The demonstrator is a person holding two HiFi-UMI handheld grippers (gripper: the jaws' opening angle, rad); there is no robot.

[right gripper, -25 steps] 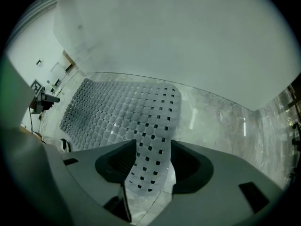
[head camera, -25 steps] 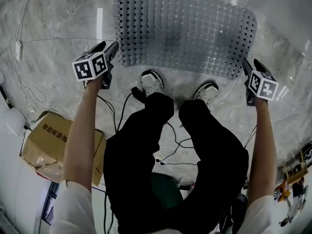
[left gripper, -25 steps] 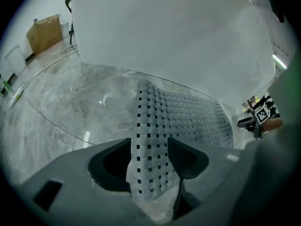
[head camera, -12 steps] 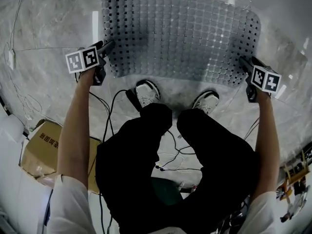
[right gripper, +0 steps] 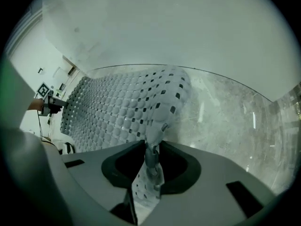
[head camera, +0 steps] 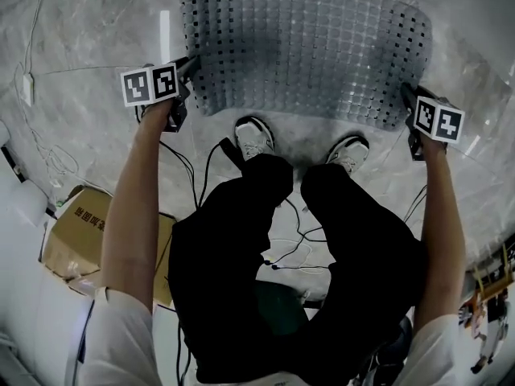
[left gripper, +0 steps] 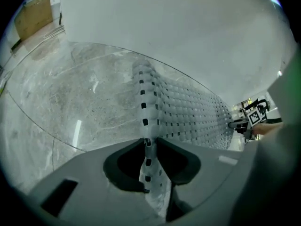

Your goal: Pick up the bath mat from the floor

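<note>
Grey translucent hole-dotted rubber bath mat (head camera: pixel 306 47) lies spread on the pale marble floor (head camera: pixel 80 39) (just beyond the person's white shoes (head camera: pixel 252 137)). On the left gripper (head camera: pixel 190 63) the jaws are closing, pinching its near-left corner; on the right gripper (head camera: pixel 405 93) they are closing, pinching its near-right corner.

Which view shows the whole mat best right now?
The head view: the mat shows almost whole, with the left claw and right claw at its near corners. Each gripper view shows only its own corner, pinched in that closing claw, with the rest stretching away.
</note>
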